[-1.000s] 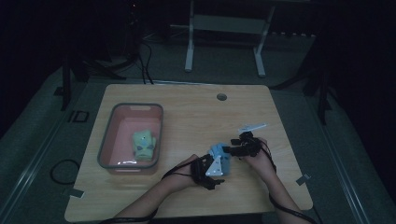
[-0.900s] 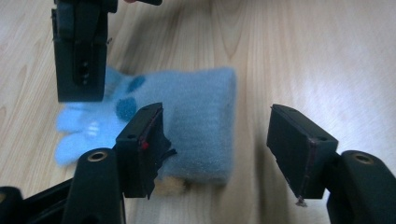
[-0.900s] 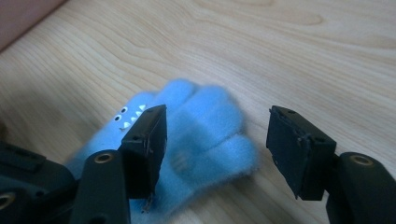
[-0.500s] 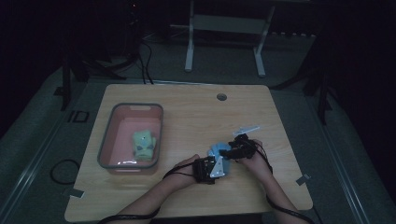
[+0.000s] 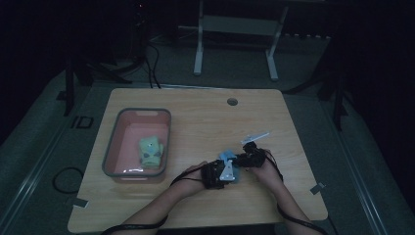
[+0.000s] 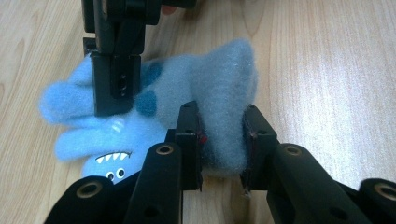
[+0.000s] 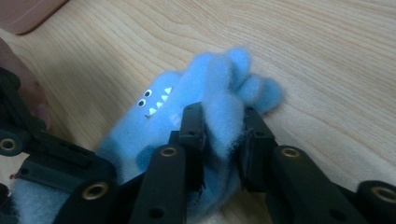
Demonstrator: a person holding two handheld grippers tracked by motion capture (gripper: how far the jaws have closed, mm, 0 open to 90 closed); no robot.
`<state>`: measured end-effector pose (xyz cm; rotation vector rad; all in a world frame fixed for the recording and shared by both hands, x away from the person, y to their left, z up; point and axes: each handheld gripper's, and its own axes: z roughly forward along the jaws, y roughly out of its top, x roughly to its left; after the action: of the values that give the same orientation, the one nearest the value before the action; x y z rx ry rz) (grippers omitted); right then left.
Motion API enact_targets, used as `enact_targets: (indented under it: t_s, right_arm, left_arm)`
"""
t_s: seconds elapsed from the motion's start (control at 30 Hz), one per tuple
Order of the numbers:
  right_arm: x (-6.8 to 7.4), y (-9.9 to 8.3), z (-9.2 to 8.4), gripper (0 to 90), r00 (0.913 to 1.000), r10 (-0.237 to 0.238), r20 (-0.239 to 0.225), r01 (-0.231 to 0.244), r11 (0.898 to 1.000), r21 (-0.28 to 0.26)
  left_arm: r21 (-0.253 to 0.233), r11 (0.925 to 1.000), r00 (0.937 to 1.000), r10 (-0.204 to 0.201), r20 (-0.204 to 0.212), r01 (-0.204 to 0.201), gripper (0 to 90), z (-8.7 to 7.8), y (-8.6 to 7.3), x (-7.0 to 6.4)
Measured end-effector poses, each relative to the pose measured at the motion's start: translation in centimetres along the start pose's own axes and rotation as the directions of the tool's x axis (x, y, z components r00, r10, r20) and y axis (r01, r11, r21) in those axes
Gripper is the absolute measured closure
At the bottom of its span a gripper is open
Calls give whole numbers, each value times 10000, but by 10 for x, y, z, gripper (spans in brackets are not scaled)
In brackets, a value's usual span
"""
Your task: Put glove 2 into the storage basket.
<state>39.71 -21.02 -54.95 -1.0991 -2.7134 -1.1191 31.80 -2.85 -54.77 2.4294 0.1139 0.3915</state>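
Observation:
A blue plush toy (image 5: pixel 226 156) with white teeth and small eyes lies on the wooden table (image 5: pixel 195 122), near its front right. Both grippers hold it from opposite sides. My left gripper (image 5: pixel 224 170) has just been closing and is shut on a thick fold of the toy (image 6: pixel 224 93), which its pads squeeze at my left gripper (image 6: pixel 222 135). My right gripper (image 5: pixel 242 159) has also just been closing, and its jaws pinch another fold of the toy (image 7: pixel 210 84) at my right gripper (image 7: pixel 219 130). The right gripper (image 6: pixel 116 70) stands over the toy's far side in the left gripper view.
A pink bin with a grey rim (image 5: pixel 119 132) stands at the table's left, with a green plush toy (image 5: pixel 150 151) inside. A round cable hole (image 5: pixel 232 102) is near the far edge. A white metal stand (image 5: pixel 235 29) rises behind the table.
My right gripper has shifted slightly down and left, closer to the left one. The blue toy is now bunched between the two grippers.

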Motion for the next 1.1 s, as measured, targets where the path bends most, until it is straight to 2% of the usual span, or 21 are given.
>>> enact_targets:
  t_s: [0.2, 0.4, 0.47, 0.5, 0.63, 1.03, 1.07, 1.1]
  right_arm:
    - [2, 2, -3, 808, 9999, 157, 53, -155, 9996, -246]
    - [4, 9, -10, 817, 9992, 375, -129, -383, 9969, -680]
    - [6, 13, -12, 819, 9994, 313, -139, -323, 9964, -786]
    - [7, 15, -13, 821, 9994, 307, -178, -321, 9963, -800]
    - [11, 24, -19, 823, 9992, 300, -249, -326, 9934, -1096]
    - [25, 52, -27, 824, 9995, -67, -300, 28, 9916, -1294]
    - [30, 61, -27, 823, 9994, -131, -326, 85, 9908, -1350]
    - [32, 64, -27, 824, 9993, -187, -312, 144, 9913, -1306]
  left_arm:
    - [-73, 9996, 9996, -263, -72, 263, 756, -7, -2, 1]
    - [-99, 9997, 9993, -230, -279, 227, 759, -19, 1, 5]
    - [-108, 9996, 9993, -255, -261, 252, 759, -24, 3, 8]
    - [-115, 9998, 9990, -142, -417, 137, 759, -27, 4, 8]
    - [-81, 9999, 9985, -87, -537, 82, 761, -36, 7, 12]
    - [94, 10000, 9956, 28, -938, -19, 761, -62, 9, 20]
    - [117, 9999, 9948, -8, -1020, 20, 761, -69, 7, 23]
    - [117, 9999, 9948, -8, -1020, 20, 761, -69, 7, 23]
